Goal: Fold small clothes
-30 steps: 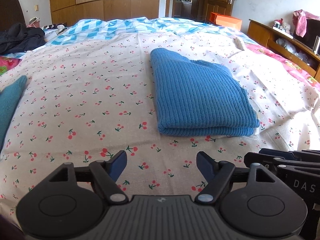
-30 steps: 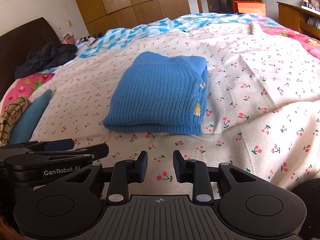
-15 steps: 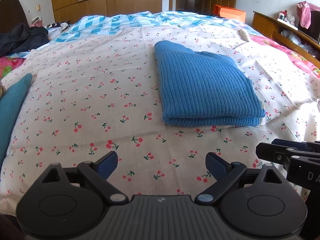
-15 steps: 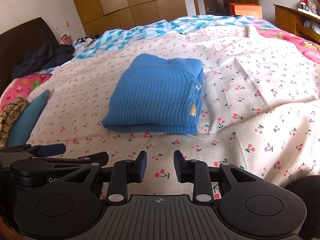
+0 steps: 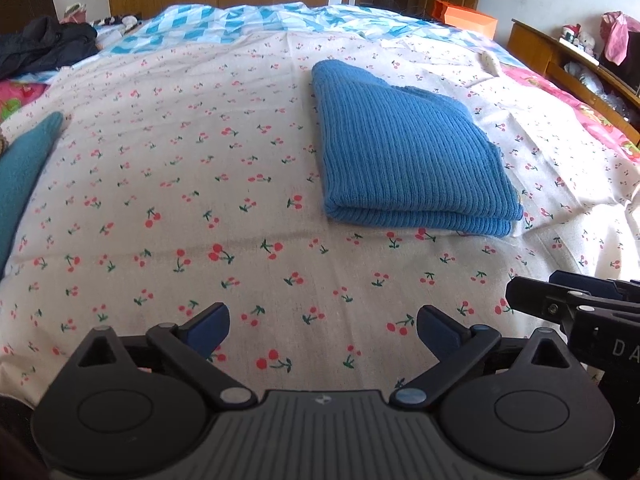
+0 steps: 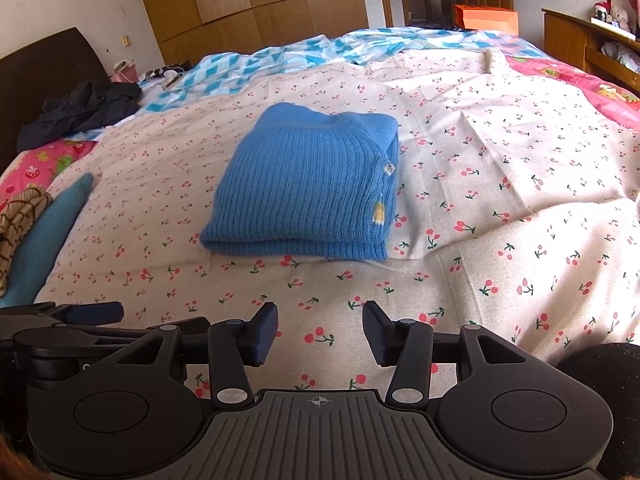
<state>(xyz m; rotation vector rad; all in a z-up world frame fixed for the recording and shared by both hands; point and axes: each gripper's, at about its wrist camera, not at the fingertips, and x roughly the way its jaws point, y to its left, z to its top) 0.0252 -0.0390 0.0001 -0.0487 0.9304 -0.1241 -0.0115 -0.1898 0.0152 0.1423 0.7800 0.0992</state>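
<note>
A blue ribbed knit sweater [image 5: 404,152] [image 6: 308,184] lies folded into a neat rectangle on the cherry-print sheet [image 5: 180,184] [image 6: 500,184]; a button and a yellow patch show on its right edge in the right wrist view. My left gripper [image 5: 323,320] hovers over bare sheet short of the sweater, its jaws opening wide with nothing between them. My right gripper [image 6: 321,314] hangs beside it, also short of the sweater, jaws opening and holding nothing. Each gripper shows in the other's view: right gripper [image 5: 560,300], left gripper [image 6: 92,312].
A teal garment [image 5: 20,168] [image 6: 52,224] lies at the bed's left edge beside a striped knit piece [image 6: 16,216]. Dark clothes [image 5: 40,48] are heaped far left. A blue-white quilt [image 5: 248,20], an orange box [image 5: 466,20] and a wooden shelf [image 5: 560,56] lie beyond.
Both grippers' jaws have spread wider, the left to its full width. The sweater lies where it was, and both hands have hardly shifted.
</note>
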